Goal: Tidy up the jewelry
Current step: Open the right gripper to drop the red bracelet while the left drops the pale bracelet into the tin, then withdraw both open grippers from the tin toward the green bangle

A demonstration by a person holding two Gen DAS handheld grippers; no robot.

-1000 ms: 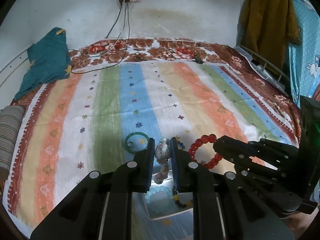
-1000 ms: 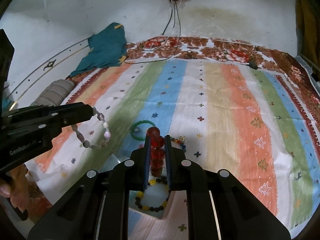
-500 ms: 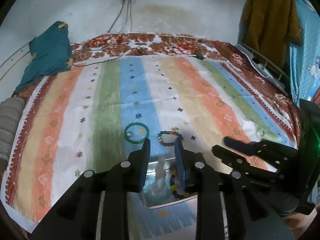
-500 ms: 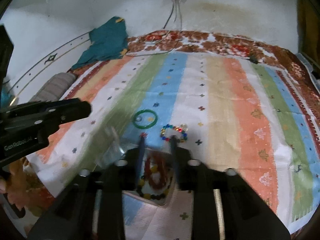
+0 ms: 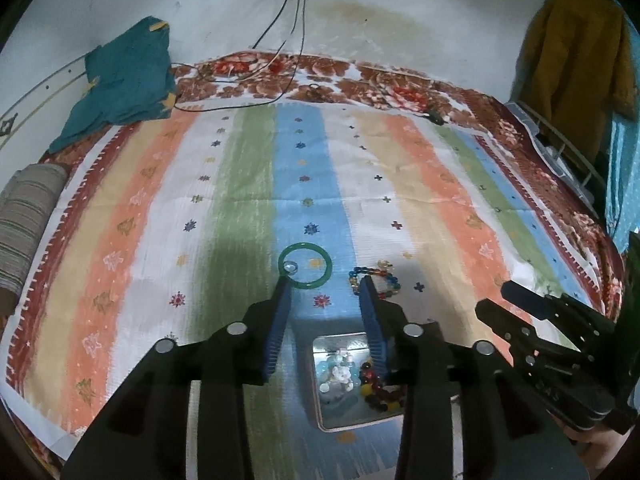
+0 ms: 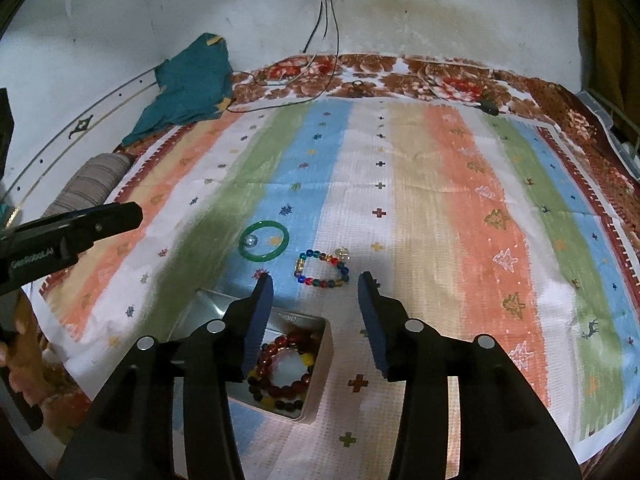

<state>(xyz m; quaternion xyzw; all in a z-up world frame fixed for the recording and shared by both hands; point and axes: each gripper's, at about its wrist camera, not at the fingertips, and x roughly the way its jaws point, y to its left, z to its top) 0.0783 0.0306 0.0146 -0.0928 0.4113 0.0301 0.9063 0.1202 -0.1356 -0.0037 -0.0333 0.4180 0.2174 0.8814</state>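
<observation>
A metal tin [image 5: 320,422] [image 6: 325,344] sits on the striped cloth near the front edge. It holds a pale bead bracelet [image 5: 340,372], a red bead bracelet [image 6: 280,360] and a dark and yellow bead bracelet [image 6: 276,396]. A green bangle [image 5: 305,259] [image 6: 264,239] with a small clear bead inside it, and a multicoloured bead bracelet [image 5: 376,278] [image 6: 322,268], lie on the cloth just beyond the tin. My left gripper [image 5: 325,286] is open and empty above the tin. My right gripper [image 6: 316,282] is open and empty above the tin too.
A striped cloth [image 6: 460,208] covers a floral bedspread. A teal garment [image 5: 120,84] lies at the back left, a rolled striped bolster [image 5: 24,216] at the left edge. Cables [image 5: 280,60] run from a wall socket onto the bed. Clothes [image 5: 576,60] hang at the right.
Both grippers opened. The pale bead bracelet dropped from the left gripper and the red bead bracelet from the right gripper into the tin. Both grippers have since pulled back and up.
</observation>
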